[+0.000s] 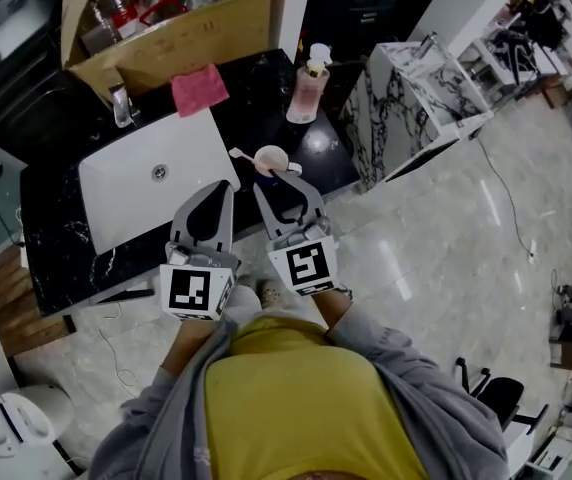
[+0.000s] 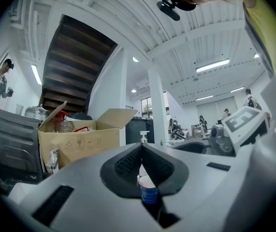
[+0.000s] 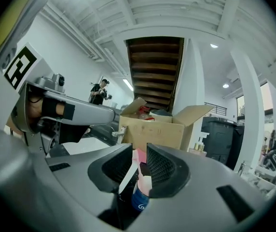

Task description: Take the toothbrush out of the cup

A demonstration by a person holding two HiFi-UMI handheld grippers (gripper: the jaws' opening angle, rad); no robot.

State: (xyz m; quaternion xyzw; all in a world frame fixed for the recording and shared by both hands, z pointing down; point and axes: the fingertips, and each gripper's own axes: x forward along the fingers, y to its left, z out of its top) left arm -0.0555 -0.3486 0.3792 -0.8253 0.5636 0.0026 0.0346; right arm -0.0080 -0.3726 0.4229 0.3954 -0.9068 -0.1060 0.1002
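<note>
The toothbrush, light, stiff and slick, leans in the cup before the right gripper, whose parted jaws should pinch its handle, while the left gripper is clenched empty.

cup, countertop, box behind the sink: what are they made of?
Cup: probably plastic; glossy blue wall with a printed swirl.
Countertop: polished black stone or stone-look; white veins, reflections.
Box: matte brown cardboard with open, folded flaps.
</note>
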